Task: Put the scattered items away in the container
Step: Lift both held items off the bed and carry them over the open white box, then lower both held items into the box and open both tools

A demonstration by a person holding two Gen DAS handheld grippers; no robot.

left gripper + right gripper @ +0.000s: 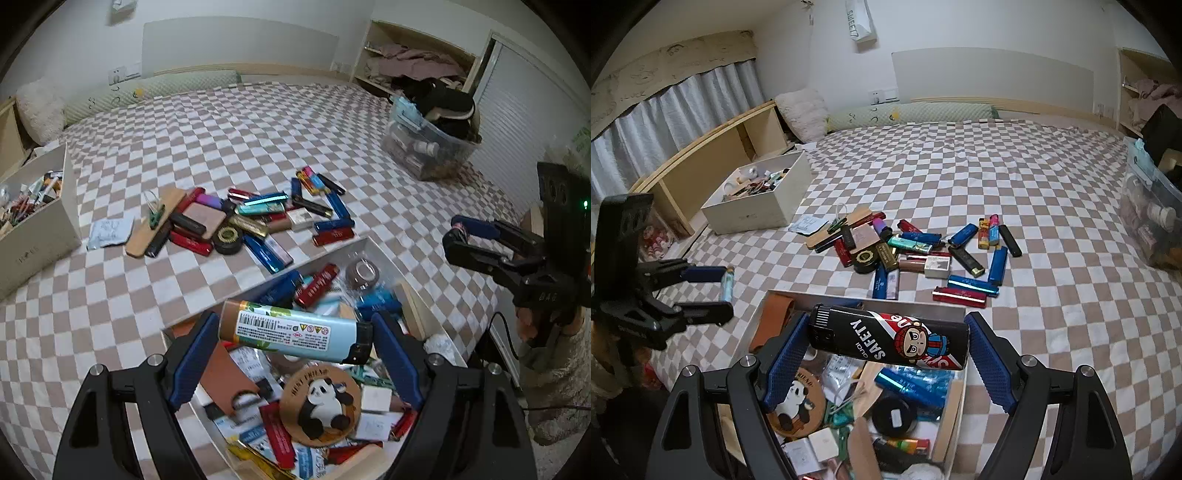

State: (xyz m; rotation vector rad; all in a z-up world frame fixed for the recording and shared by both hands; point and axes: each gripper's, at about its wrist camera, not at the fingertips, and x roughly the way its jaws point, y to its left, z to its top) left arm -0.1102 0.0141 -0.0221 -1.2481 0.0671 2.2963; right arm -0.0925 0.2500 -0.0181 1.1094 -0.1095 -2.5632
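Both tools clamp lighters endwise: left tool [293, 354] on the pale-blue lighter [291, 330], right tool [886, 356] on the black lighter [890, 339]; each hangs above the container [955, 406], presumably for dropping.

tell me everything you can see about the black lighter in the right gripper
The black lighter is a large cylinder, glossy like printed plastic, with white "SAFETY" lettering, a red-and-white stripe and a cartoon figure in red and blue. One end has a ribbed vent and a dark trigger cap. It lies crosswise, nearly level, spanning the right gripper, its ends against the blue ribbed pads. It hangs over the open white box of clutter, touching nothing else.
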